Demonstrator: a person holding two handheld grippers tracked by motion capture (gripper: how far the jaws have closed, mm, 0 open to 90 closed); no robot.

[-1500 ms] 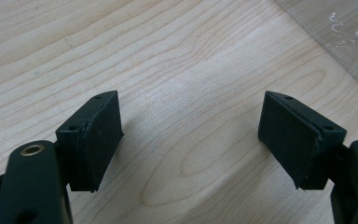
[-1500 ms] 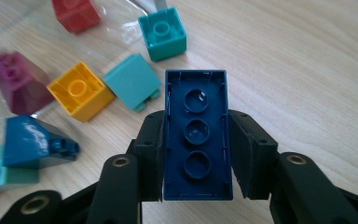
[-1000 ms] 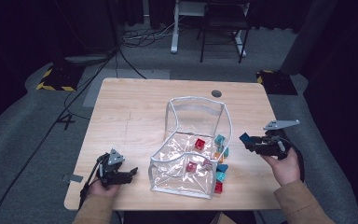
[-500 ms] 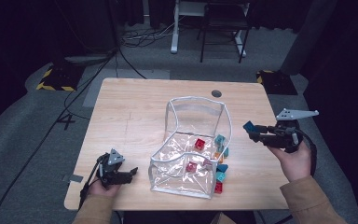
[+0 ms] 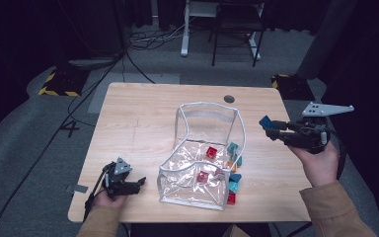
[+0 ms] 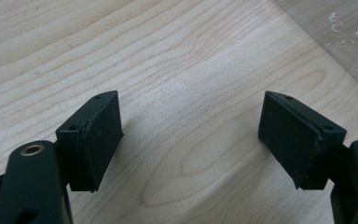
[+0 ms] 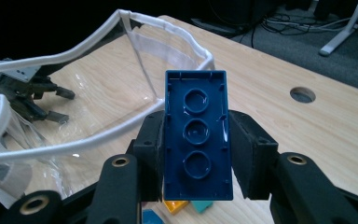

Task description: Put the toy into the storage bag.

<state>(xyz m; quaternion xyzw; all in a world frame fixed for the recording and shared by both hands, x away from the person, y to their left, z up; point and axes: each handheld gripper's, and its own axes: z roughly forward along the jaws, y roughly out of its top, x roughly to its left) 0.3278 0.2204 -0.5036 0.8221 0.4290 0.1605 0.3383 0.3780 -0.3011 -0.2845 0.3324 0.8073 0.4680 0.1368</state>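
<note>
A dark blue brick is clamped between the pads of my right gripper, its hollow underside facing the camera. In the high view that right gripper hangs in the air to the right of the clear plastic bag, with the blue brick at its tip. The bag has a white rim and holds red and teal bricks. My left gripper rests on the table's front left, open, just left of the bag. In the left gripper view its jaws stand wide apart over bare wood.
Several teal, red and orange bricks lie at the bag's right side. The wooden table has a cable hole at the back. A chair and a desk frame stand on the floor beyond the table.
My right gripper has risen with the blue brick and moved slightly right, away from the table top. The left gripper has stayed where it was.
</note>
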